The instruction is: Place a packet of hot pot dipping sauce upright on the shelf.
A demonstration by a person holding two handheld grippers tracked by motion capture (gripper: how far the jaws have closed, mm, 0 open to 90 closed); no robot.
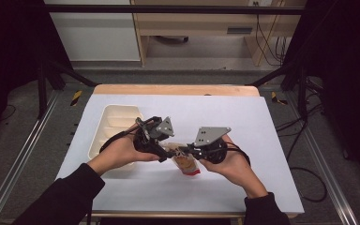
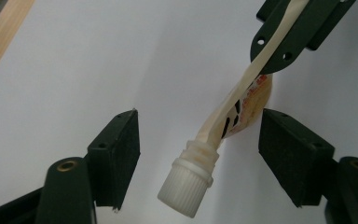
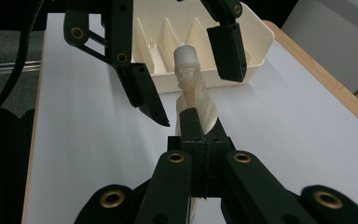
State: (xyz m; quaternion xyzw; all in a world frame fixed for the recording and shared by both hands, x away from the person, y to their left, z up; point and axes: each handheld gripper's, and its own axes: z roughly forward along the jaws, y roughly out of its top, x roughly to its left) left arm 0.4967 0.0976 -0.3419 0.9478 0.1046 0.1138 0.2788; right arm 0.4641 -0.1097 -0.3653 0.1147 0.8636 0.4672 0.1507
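A cream spout pouch (image 1: 186, 164) with a red-printed bottom and a white screw cap (image 2: 186, 186) hangs twisted between the two grippers above the white table. My right gripper (image 3: 200, 128) is shut on the pouch's flat edge, with the cap (image 3: 185, 55) pointing away from it. My left gripper (image 2: 205, 156) is open, its two pads standing either side of the cap and neck without touching them. In the high view the left gripper (image 1: 165, 151) and right gripper (image 1: 183, 151) meet tip to tip at the table's middle front.
A cream divided tray (image 1: 104, 123) lies at the left of the white tabletop (image 1: 243, 122), just behind the left hand; in the right gripper view the tray (image 3: 256, 35) sits beyond the cap. A wooden edge (image 1: 178, 89) runs along the far side.
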